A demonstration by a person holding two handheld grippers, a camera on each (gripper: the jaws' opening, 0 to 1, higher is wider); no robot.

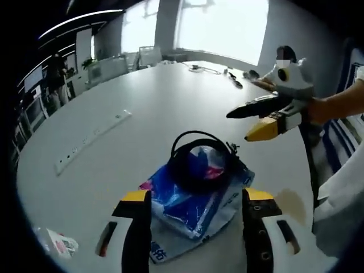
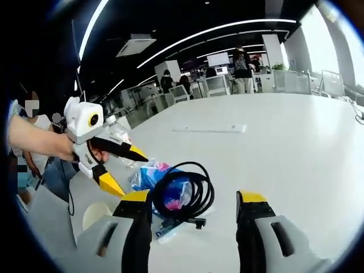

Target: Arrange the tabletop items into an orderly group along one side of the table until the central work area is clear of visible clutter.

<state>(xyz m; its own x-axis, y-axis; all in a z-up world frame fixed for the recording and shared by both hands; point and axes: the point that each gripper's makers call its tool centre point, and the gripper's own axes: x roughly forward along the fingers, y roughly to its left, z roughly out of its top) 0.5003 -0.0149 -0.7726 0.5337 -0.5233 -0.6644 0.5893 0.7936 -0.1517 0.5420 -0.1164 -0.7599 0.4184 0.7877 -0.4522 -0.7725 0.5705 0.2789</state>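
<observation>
A big white round table [image 1: 170,108] holds a crinkly blue and white plastic packet [image 1: 190,207] with some pink on it, and a black cable coiled into a ring [image 1: 200,161] lies on top of it, near the table's edge. The left gripper [image 1: 193,227] hangs just over the packet with its jaws spread wide and nothing in them, and the right gripper [image 2: 193,227] is spread wide too, a bit away from the cable. A long white power strip [image 1: 91,142] lies flat farther out on the table, well apart from the packet, and a few small dark things [image 1: 234,78] sit at the far edge.
</observation>
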